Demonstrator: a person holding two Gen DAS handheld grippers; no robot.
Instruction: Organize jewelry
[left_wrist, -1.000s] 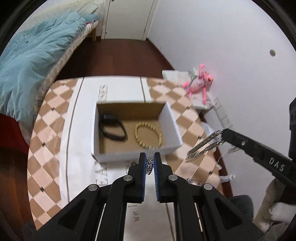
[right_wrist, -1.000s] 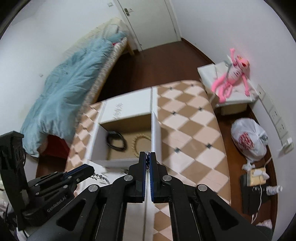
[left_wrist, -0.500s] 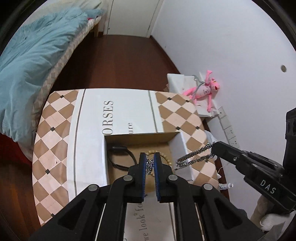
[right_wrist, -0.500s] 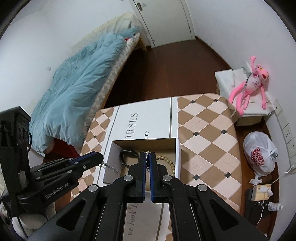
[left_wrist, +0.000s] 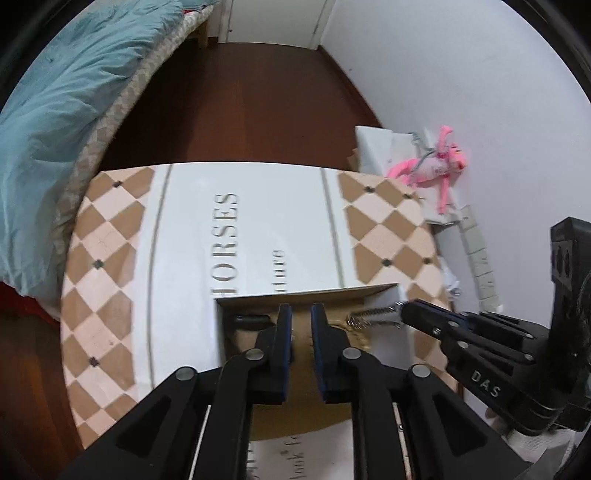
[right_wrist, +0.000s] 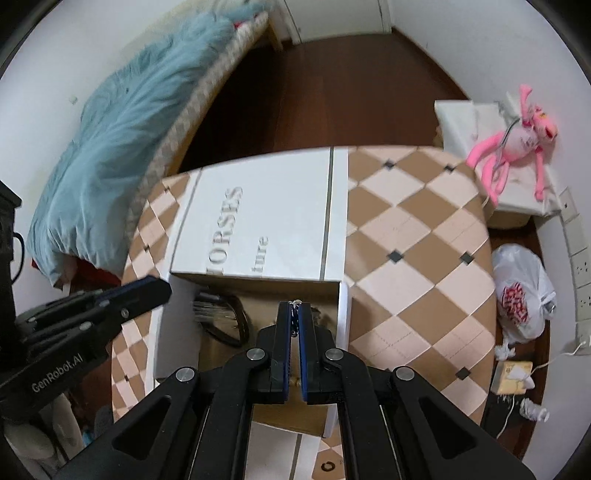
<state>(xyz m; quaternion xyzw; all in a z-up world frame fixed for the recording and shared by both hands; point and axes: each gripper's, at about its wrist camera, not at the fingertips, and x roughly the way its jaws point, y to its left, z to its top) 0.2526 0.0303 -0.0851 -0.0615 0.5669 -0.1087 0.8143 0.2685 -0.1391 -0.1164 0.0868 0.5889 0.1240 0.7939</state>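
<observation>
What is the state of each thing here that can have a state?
Left tongs: open, holding nothing, above the box.
Right tongs: shut on the silver chain.
Box: open, without lid.
Black band: lying inside the box.
Door: closed.

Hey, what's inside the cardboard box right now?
A black band lies inside the cardboard box, and the silver chain hangs over it. Both grippers cover the rest.

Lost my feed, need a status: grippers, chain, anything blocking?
Left gripper open over box. Right gripper shut on silver chain, above box. Black band inside; nothing blocking.
</observation>
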